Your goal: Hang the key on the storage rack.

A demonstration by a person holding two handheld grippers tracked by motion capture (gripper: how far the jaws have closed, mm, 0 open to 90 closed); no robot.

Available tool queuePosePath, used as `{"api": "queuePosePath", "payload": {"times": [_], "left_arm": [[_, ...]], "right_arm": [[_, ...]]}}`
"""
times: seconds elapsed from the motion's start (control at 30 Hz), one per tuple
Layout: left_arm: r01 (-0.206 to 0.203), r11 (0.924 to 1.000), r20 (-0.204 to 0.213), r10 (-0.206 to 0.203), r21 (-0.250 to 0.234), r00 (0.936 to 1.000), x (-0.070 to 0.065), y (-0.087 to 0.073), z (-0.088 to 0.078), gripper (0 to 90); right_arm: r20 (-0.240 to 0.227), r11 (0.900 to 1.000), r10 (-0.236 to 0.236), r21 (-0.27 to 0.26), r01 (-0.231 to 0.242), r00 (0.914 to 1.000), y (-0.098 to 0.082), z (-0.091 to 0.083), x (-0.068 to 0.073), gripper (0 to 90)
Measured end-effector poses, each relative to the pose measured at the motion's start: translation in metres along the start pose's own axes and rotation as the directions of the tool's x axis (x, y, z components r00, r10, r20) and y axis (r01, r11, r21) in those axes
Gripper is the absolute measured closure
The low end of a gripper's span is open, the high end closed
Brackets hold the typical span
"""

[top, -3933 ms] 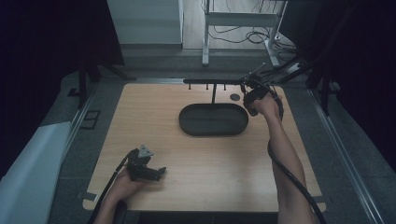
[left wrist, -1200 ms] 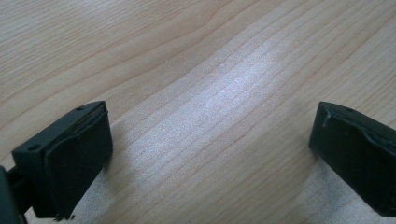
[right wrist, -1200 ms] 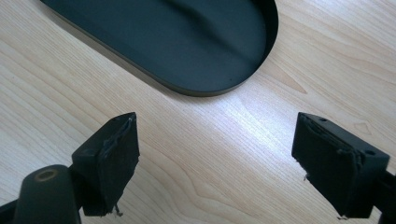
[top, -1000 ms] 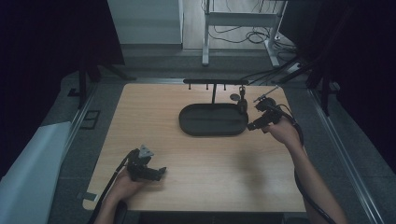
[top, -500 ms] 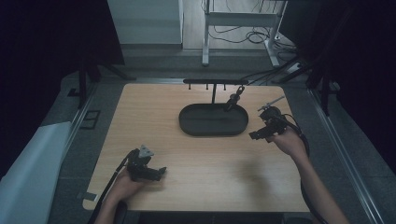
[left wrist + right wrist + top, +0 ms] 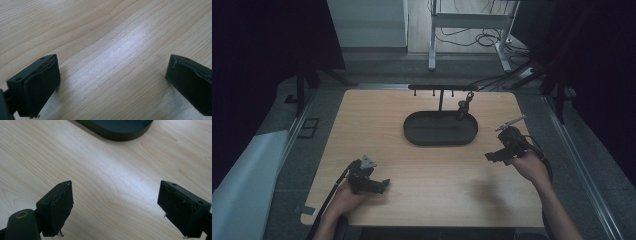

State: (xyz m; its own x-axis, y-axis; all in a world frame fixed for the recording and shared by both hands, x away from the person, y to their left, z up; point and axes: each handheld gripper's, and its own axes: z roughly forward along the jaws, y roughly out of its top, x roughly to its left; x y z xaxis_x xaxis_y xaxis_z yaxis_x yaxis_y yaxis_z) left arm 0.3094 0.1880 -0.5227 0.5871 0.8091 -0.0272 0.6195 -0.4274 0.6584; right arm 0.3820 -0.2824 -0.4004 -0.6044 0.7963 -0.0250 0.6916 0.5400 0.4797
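The left gripper [image 6: 384, 183] rests low on the wooden table [image 6: 377, 125] near its front edge, jaws spread wide over bare wood. The right gripper [image 6: 488, 156] hangs at the table's right side, jaws likewise apart and empty, near the dark oval tray [image 6: 440, 139], where a small dark item [image 6: 463, 108] dangles from the rack [image 6: 440, 88]

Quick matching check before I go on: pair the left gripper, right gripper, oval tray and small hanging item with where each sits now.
Things:
1. left gripper
2. right gripper
3. oval tray
4. hanging item

Places:
A. on the rack's crossbar, right end, above the tray
B. table's near left, jaws open
C. centre of the table, towards the far edge
D. right of the tray, jaws open

Pairs: 1-B, 2-D, 3-C, 4-A
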Motion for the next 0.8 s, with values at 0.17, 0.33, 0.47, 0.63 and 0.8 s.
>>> {"api": "queuePosePath", "payload": {"times": [0.17, 0.33, 0.47, 0.63, 0.8], "left_arm": [[0.002, 1.0000, 0.001, -0.002, 0.000, 1.0000, 0.000, 0.000, 0.000, 0.0], [0.005, 1.0000, 0.000, -0.005, -0.003, 1.0000, 0.000, 0.000, 0.000, 0.0], [0.002, 1.0000, 0.001, -0.002, 0.000, 1.0000, 0.000, 0.000, 0.000, 0.0], [0.003, 1.0000, 0.001, -0.003, 0.000, 1.0000, 0.000, 0.000, 0.000, 0.0], [0.002, 1.0000, 0.001, -0.002, 0.000, 1.0000, 0.000, 0.000, 0.000, 0.0]], "right_arm": [[0.004, 1.000, 0.004, -0.003, -0.004, 1.0000, -0.012, -0.003, 0.002, 13.0], [0.008, 1.000, 0.008, -0.014, -0.008, 0.9999, -0.025, -0.005, 0.004, 12.5], [0.010, 1.000, 0.014, -0.024, -0.013, 0.9999, -0.035, -0.004, 0.007, 12.0], [0.013, 0.998, 0.020, -0.061, -0.019, 0.9997, -0.050, 0.000, 0.011, 12.2], [0.001, 0.997, 0.029, -0.071, -0.029, 0.9996, -0.064, 0.006, 0.016, 12.9]]}}
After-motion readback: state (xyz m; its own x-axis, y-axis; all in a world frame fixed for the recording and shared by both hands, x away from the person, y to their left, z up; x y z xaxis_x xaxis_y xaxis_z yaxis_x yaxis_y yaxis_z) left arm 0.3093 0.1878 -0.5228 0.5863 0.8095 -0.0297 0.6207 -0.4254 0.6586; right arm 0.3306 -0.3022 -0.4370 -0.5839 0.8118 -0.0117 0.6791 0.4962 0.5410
